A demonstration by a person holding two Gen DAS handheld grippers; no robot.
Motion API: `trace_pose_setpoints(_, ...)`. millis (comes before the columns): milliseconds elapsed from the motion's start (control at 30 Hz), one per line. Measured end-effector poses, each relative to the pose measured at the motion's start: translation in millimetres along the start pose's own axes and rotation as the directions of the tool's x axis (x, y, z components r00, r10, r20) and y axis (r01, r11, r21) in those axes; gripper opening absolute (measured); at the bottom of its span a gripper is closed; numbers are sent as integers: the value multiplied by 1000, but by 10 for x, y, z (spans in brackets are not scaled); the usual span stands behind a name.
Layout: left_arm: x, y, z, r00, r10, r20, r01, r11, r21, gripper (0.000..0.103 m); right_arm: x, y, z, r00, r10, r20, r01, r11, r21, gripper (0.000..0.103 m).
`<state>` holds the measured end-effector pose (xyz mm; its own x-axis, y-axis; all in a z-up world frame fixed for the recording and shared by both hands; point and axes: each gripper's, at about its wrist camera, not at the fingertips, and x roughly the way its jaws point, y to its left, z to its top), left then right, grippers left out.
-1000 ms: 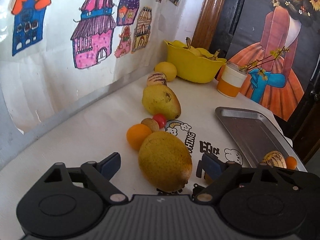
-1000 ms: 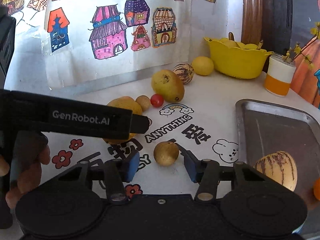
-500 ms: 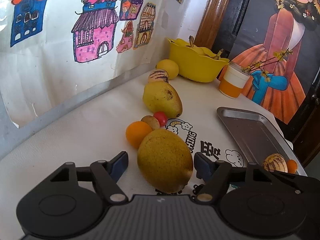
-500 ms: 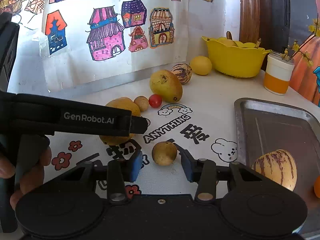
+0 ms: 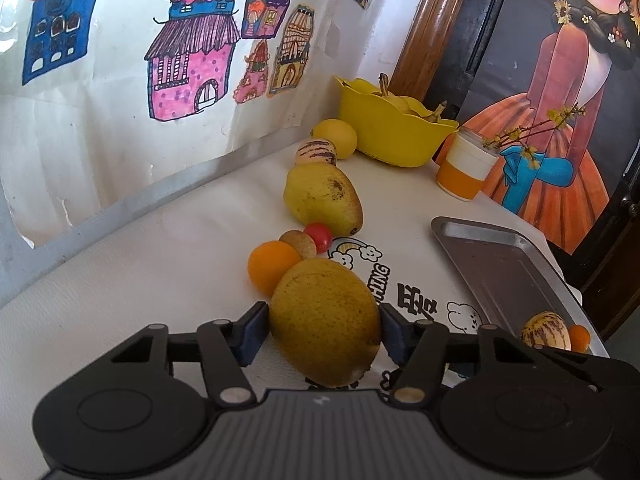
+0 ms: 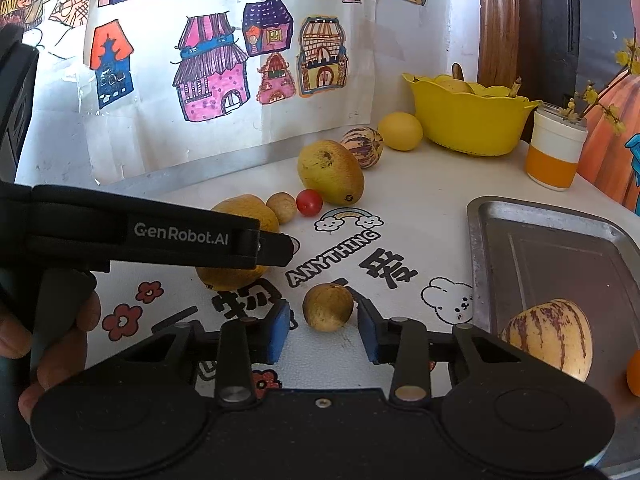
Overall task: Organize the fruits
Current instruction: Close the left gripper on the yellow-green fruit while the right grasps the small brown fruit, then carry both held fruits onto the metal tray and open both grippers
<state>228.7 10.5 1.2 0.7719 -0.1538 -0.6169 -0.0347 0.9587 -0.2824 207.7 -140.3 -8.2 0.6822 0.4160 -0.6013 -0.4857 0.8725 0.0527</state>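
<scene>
Left wrist view shows my left tool (image 5: 323,330) straddling the big mango (image 5: 325,320) on the desk (image 5: 132,280), pads touching or just off its flanks; I can't quite tell whether they bite yet. Its long axis runs near to far, along the fingers, so I judge that closing across the short width is right. In the right wrist view, my right tool (image 6: 323,330) sits open with the small brown fruit (image 6: 328,306) between its pads, apart from both. The tray (image 6: 476,264) lies to the right, nearer that tool.
</scene>
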Motion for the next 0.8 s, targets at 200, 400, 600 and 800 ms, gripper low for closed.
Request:
trace_pose_setpoints(200, 11, -17, -6, 1000, 1, 2, -1, 1000, -2, 62, 6, -1, 1, 1000, 0, 0, 0, 1000, 0, 40)
trace_pose_setpoints(400, 10, -20, -9, 1000, 0, 5, 0, 1000, -1, 61, 8, 4, 3, 1000, -1, 1, 1, 1000, -1, 34)
trace_pose_setpoints(600, 9, -19, -10, 1000, 0, 6, 0, 1000, -2, 61, 10, 8, 8, 1000, -3, 2, 3, 1000, -2, 29)
trace_pose_setpoints(800, -24, -16, -31, 1000, 2, 9, -2, 1000, 0, 61, 8, 23, 6, 1000, -1, 3, 1, 1000, -9, 29)
